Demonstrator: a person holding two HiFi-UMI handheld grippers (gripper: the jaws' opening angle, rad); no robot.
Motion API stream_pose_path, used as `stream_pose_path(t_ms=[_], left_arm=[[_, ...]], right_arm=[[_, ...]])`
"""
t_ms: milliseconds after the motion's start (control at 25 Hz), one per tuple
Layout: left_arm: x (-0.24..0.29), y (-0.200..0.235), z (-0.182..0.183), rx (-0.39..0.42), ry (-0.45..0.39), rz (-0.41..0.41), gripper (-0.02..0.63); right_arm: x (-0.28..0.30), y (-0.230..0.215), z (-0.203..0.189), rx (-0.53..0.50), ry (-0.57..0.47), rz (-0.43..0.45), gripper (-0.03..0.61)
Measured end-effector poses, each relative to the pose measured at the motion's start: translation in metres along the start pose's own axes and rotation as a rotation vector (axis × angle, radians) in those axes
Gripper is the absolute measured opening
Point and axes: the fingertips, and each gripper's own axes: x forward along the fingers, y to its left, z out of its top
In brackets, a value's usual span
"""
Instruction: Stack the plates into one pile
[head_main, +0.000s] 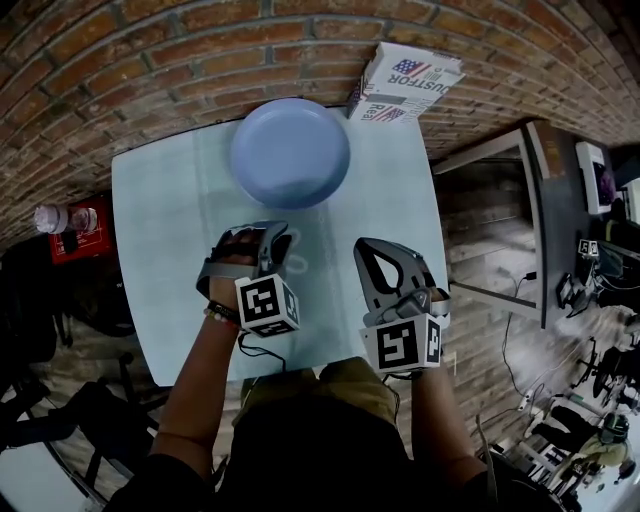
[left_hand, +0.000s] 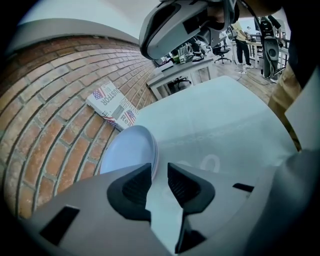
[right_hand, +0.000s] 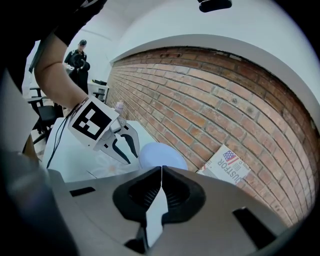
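One pile of pale blue round plates (head_main: 290, 152) is judged complete; left hand-held gripper (left_hand: 159, 171) is parted narrowly, right hand-held gripper (right_hand: 161, 174) closed, both empty.

In the head view, the table (head_main: 170, 200) is seen at the centre of the frame, with the brick wall (head_main: 150, 60) running along its upper edge. The pile of plates (head_main: 290, 152) is set on the table's upper middle, near the wall. A cardboard box (head_main: 405, 82) is placed at the upper right of the plates, against the wall. The left gripper (head_main: 278, 235) is held just below the plates over the table, and the right gripper (head_main: 366, 248) to its right. A bottle (head_main: 50, 218) is seen beyond the table's left edge, and a desk (head_main: 560, 190) beyond its right edge.
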Motion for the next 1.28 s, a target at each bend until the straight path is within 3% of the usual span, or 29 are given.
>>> stream_pose_path(t_ms=[280, 640, 960, 1280], left_arm=[[-0.028, 0.018, 0.007, 0.000, -0.012, 0.077, 0.109], [-0.082, 0.032, 0.042, -0.022, -0.032, 0.188, 0.109], [-0.135, 0.018, 0.095, -0.039, -0.049, 0.256, 0.109], [-0.190, -0.018, 0.158, -0.130, -0.122, 0.288, 0.109]], right_arm=[[-0.015, -0.002, 0.014, -0.004, -0.029, -0.034, 0.035], [-0.055, -0.008, 0.029, -0.034, -0.098, -0.044, 0.035], [-0.118, -0.013, 0.034, -0.069, -0.196, -0.020, 0.035], [-0.189, -0.010, 0.016, -0.113, -0.258, 0.010, 0.035]])
